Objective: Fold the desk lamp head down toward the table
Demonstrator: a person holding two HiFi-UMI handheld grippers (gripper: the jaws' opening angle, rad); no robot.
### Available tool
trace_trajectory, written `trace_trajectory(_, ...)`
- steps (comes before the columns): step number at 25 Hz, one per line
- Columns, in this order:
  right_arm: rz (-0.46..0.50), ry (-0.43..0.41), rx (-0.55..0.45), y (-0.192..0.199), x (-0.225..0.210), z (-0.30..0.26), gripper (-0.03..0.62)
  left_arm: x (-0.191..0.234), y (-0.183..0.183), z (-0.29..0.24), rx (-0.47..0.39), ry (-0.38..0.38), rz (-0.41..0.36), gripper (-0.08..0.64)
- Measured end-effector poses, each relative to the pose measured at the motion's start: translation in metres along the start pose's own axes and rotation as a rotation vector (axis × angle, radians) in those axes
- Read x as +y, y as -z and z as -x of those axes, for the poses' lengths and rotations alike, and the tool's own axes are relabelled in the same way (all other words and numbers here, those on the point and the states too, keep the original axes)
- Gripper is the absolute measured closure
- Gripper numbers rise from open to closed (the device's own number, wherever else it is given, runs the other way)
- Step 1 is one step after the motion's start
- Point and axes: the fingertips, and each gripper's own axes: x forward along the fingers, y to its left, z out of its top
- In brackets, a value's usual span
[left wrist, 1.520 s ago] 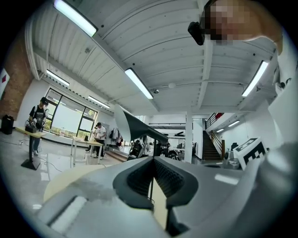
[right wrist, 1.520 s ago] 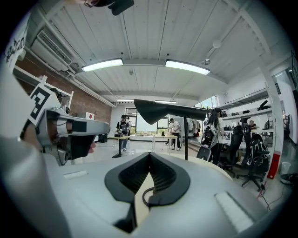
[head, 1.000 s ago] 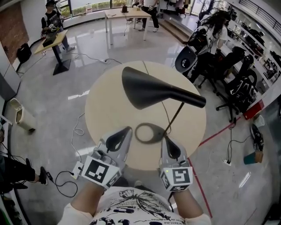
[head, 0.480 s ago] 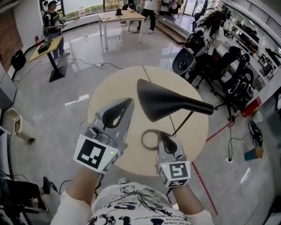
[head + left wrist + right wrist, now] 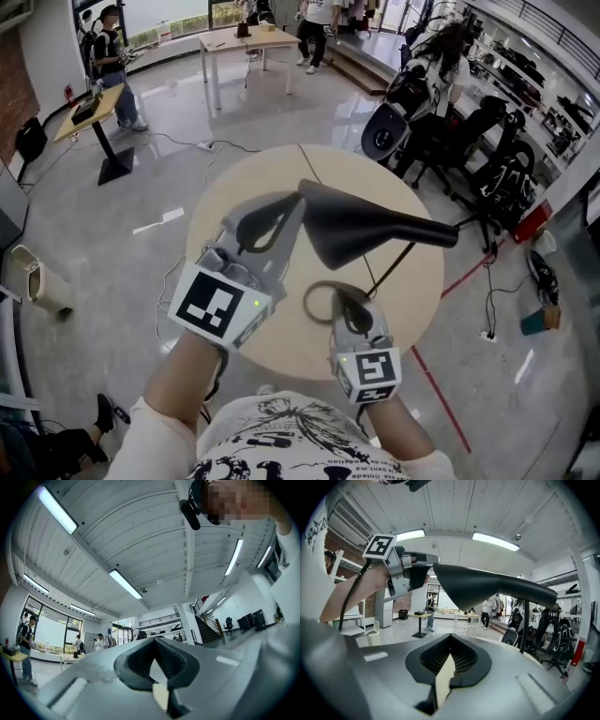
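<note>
Left tool (image 5: 292,204) is up in the air, jaws clenched on nothing, tips right at the wide rim of the black lamp head (image 5: 361,230). I can't tell if they're actually touching it. The head sits up on its stem (image 5: 392,264), well above the middle of the round worktop (image 5: 281,169), wide mouth toward 9 o'clock, narrow end toward 3. The stem slants down to the ring base (image 5: 308,302) near 6 o'clock. Right tool (image 5: 343,296) is low over the right side of that ring, also clenched and empty.
</note>
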Motion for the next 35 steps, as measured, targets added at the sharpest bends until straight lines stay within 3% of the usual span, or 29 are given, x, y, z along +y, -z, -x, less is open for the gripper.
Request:
trace_trajectory(8,-0.028,0.039,0.021,0.01,-0.009,0.007,0.584,-0.003,0.028,0.002,0.047,0.001,0.019,0.557)
trace_trajectory(16,-0.056,0.078,0.055,0.024,-0.018,0.017,0.584,-0.004,0.067,0.014,0.116,-0.012,0.087,0.557)
trace_trajectory(35,-0.131,0.139,0.142,0.063,-0.021,0.021,0.584,-0.042,0.184,0.015,0.336,0.083,0.219,0.557)
